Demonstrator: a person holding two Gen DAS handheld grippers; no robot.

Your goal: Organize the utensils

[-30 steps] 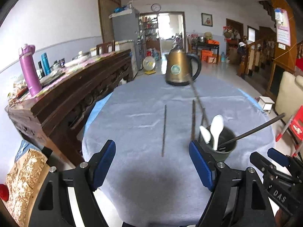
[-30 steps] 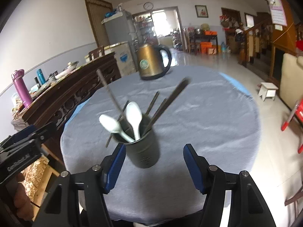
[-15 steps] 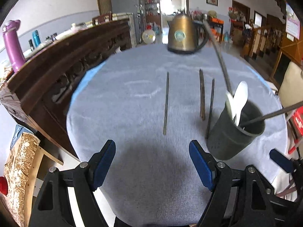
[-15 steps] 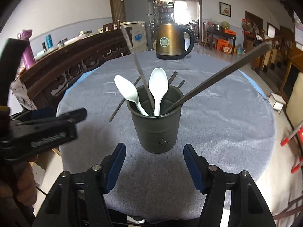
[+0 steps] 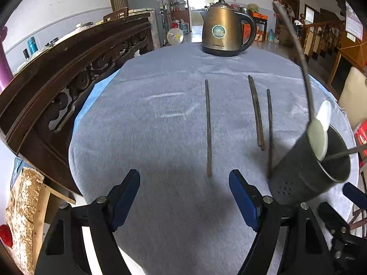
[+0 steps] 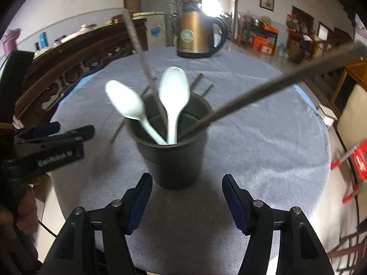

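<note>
Left view: your left gripper (image 5: 184,197) is open, with nothing in it. One chopstick (image 5: 208,127) lies on the gray cloth (image 5: 142,123) just ahead. More chopsticks (image 5: 257,112) lie beside the dark cup (image 5: 298,174).
Right view: your right gripper (image 6: 187,200) is open and empty too. The dark cup (image 6: 174,158) stands just ahead, holding two white spoons (image 6: 173,96) and two long sticks (image 6: 263,91).
Far side: a kettle (image 6: 195,37) stands there.

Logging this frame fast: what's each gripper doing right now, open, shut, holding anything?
Left gripper: open, empty, above the cloth just short of a loose chopstick.
Right gripper: open, empty, the cup just ahead of it.
</note>
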